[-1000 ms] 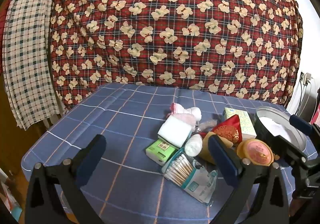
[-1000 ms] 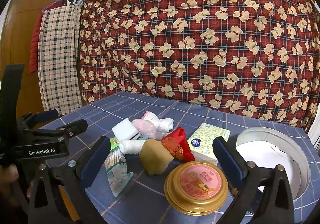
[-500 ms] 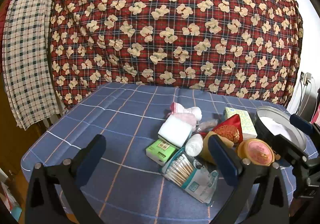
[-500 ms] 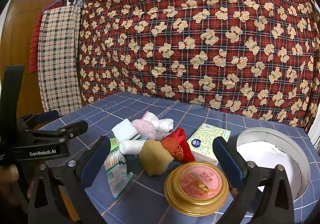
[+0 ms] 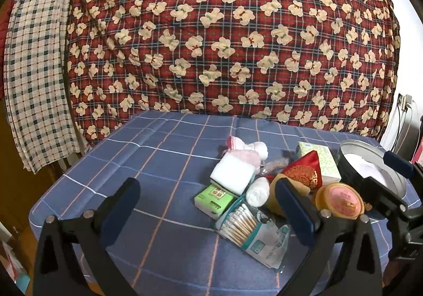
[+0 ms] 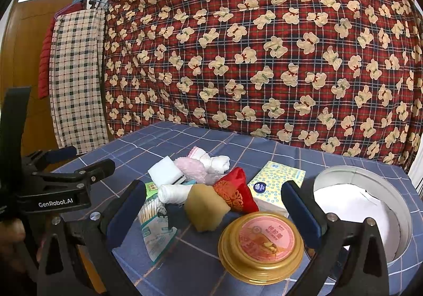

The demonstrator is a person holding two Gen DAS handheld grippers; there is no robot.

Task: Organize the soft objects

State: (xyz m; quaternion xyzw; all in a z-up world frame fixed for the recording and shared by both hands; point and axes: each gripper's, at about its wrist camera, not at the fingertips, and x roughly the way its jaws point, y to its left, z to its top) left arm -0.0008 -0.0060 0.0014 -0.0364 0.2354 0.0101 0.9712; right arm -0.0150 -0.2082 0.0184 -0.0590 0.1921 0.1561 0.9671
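Observation:
A heap of small items lies on the blue checked tablecloth (image 5: 164, 163). Soft ones include a red embroidered pouch (image 6: 234, 191), a tan sponge-like lump (image 6: 206, 207), a pink fluffy cloth (image 6: 191, 169), a white rolled cloth (image 6: 174, 192) and a white folded pad (image 5: 232, 173). My left gripper (image 5: 208, 206) is open, held low in front of the heap's left side. My right gripper (image 6: 211, 206) is open too, its fingers either side of a gold round tin (image 6: 260, 243) and the tan lump, holding nothing.
A round white-lined metal container (image 6: 362, 203) stands at the right. A tissue pack (image 6: 277, 185), a green box (image 5: 214, 196) and a bag of cotton swabs (image 5: 251, 232) lie in the heap. A bear-print quilt (image 5: 224, 44) hangs behind; a checked cloth (image 5: 34, 71) hangs left.

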